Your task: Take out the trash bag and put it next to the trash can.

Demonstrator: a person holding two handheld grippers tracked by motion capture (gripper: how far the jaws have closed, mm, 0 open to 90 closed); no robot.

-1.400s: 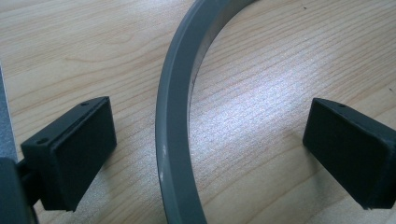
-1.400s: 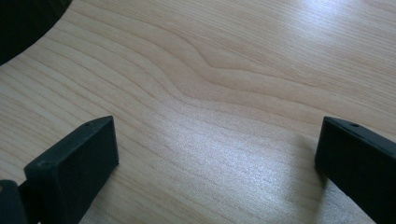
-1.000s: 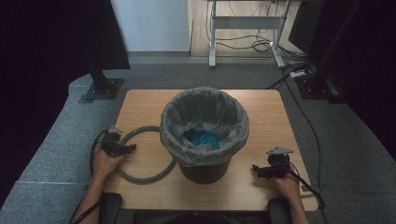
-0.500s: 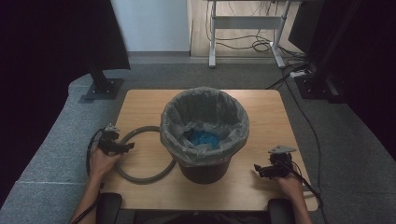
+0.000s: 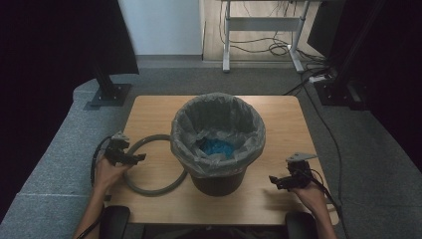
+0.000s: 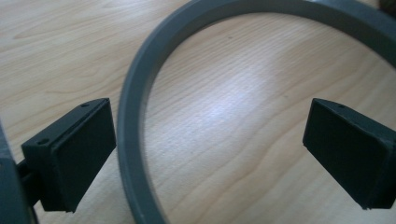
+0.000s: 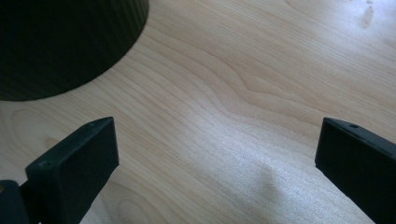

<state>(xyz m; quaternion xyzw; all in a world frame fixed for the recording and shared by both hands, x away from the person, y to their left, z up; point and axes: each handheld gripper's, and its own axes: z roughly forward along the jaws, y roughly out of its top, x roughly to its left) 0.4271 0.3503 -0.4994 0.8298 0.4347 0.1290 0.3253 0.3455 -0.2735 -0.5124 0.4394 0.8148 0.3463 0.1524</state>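
While both tongs gape wide and hold nothing, the left tongs (image 6: 210,154) straddle the grey ring (image 6: 133,121) at lower left; it looks stiff, light, best pinched across its band.

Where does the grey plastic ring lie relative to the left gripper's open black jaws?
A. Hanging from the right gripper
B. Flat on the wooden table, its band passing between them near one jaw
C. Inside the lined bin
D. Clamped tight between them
B: in the left gripper view the grey plastic ring lies flat on the wooden table, its band between the left gripper's wide-open jaws.
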